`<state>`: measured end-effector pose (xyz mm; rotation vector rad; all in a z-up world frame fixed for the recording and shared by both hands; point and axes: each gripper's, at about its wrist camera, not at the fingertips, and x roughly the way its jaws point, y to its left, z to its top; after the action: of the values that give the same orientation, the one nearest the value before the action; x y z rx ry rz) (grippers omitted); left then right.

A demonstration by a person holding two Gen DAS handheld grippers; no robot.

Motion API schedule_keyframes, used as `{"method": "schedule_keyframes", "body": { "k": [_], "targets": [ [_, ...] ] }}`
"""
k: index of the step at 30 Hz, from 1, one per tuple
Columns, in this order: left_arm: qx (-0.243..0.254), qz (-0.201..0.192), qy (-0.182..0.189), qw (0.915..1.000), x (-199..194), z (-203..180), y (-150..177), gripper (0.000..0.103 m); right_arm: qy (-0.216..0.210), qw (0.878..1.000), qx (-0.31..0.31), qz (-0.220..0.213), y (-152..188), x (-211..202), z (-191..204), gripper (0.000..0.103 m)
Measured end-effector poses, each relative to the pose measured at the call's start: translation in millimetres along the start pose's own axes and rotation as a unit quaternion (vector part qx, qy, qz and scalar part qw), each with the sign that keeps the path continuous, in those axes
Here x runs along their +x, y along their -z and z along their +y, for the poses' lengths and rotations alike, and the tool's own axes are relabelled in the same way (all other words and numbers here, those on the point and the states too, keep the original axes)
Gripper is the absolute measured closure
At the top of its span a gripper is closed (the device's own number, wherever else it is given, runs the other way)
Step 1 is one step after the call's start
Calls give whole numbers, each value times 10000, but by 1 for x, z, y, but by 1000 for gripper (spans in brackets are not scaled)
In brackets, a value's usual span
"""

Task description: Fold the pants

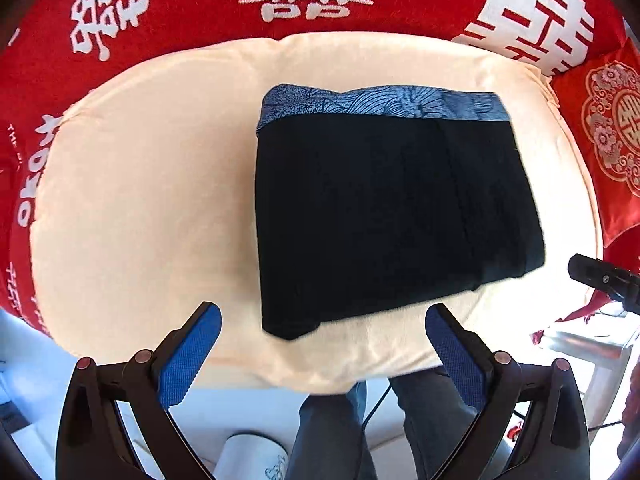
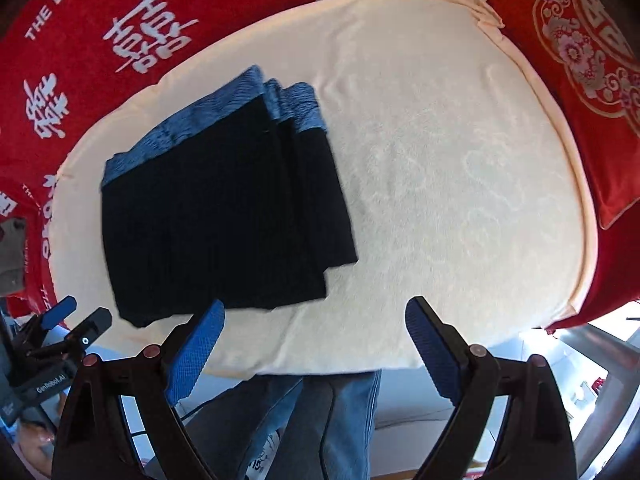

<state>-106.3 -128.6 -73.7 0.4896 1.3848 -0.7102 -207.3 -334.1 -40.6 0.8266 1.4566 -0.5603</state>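
The black pants point(image 1: 392, 216) lie folded into a compact rectangle on a cream towel point(image 1: 152, 184), with the blue patterned waistband point(image 1: 376, 102) along the far edge. In the right wrist view the pants point(image 2: 224, 216) lie at the left, in stacked layers. My left gripper point(image 1: 322, 316) is open and empty, just above the near edge of the pants. My right gripper point(image 2: 316, 312) is open and empty, over the towel point(image 2: 460, 180) to the right of the pants. The left gripper's fingers point(image 2: 66, 308) show at the far left of the right wrist view.
A red cloth with white characters point(image 1: 192, 4) covers the surface around the towel. A red embroidered cushion point(image 2: 572, 60) lies at the right. The person's jeans point(image 2: 344, 420) and the floor show below the near edge. The right gripper's tip point(image 1: 600, 276) shows at the right edge.
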Motion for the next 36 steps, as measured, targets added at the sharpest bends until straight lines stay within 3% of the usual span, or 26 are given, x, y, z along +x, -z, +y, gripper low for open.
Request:
{"method": "schedule_keyframes", "body": {
  "k": [9, 36],
  "targets": [
    [40, -201, -205, 9996, -46, 6, 19, 1, -91, 9996, -232, -120, 19, -33, 44, 9],
    [-136, -435, -315, 9985, -86, 13, 30, 1, 350, 9961, -755, -298, 36, -76, 95, 9]
  ]
}}
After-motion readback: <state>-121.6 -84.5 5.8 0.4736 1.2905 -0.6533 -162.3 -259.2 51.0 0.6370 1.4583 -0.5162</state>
